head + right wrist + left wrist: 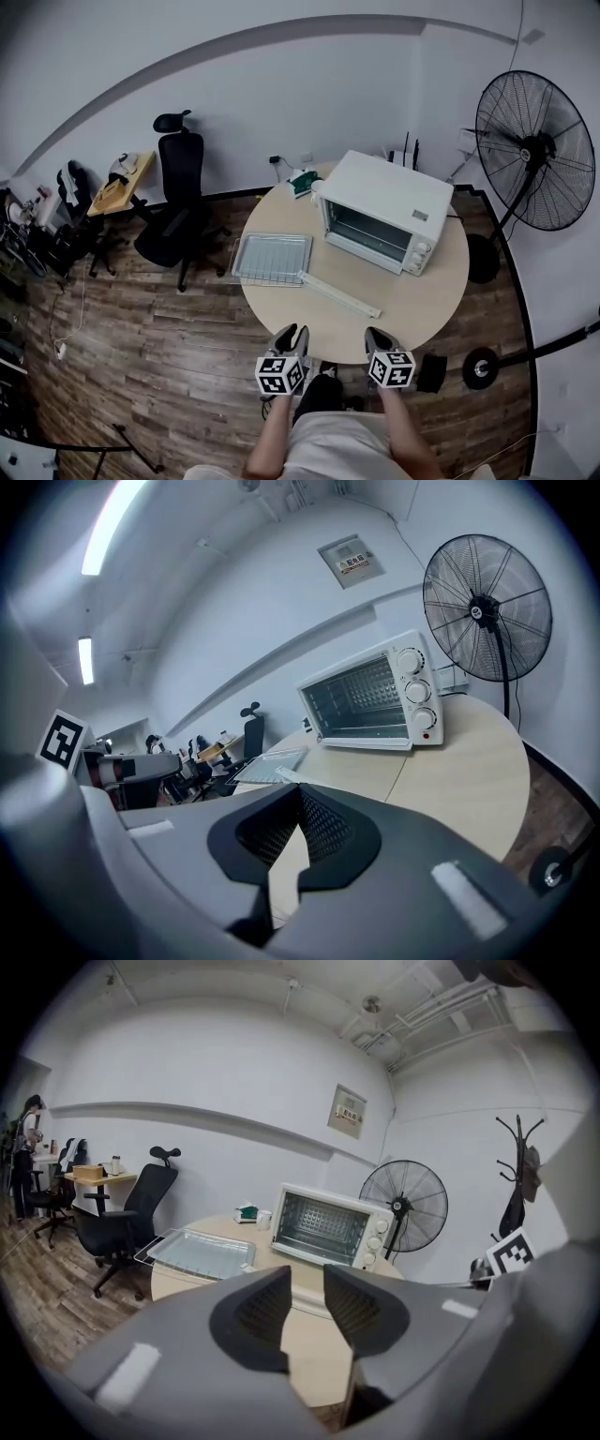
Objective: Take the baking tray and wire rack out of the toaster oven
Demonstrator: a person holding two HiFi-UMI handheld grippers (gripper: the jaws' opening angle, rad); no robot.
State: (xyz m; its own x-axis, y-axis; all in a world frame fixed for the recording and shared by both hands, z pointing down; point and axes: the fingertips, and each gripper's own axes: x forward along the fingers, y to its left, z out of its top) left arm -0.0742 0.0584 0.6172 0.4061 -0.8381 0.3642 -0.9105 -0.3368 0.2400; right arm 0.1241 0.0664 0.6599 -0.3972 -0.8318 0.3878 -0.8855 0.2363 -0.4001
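Note:
The white toaster oven (384,220) stands at the back right of the round wooden table (412,300); both gripper views look at its front (323,1227) (370,700). A metal baking tray (272,258) (202,1252) (267,761) lies on the table's left side on a wire rack (234,261) that juts past the table edge. My left gripper (291,333) (307,1276) hovers at the table's near edge, open, nothing between its fingers. My right gripper (375,336) (300,791) is beside it, shut and empty, its tips touching.
A long pale strip (339,293) lies slantwise on the table between the tray and me. A small green object (302,183) sits behind the oven's left side. A standing fan (534,150) is at the right, a black office chair (173,206) at the left.

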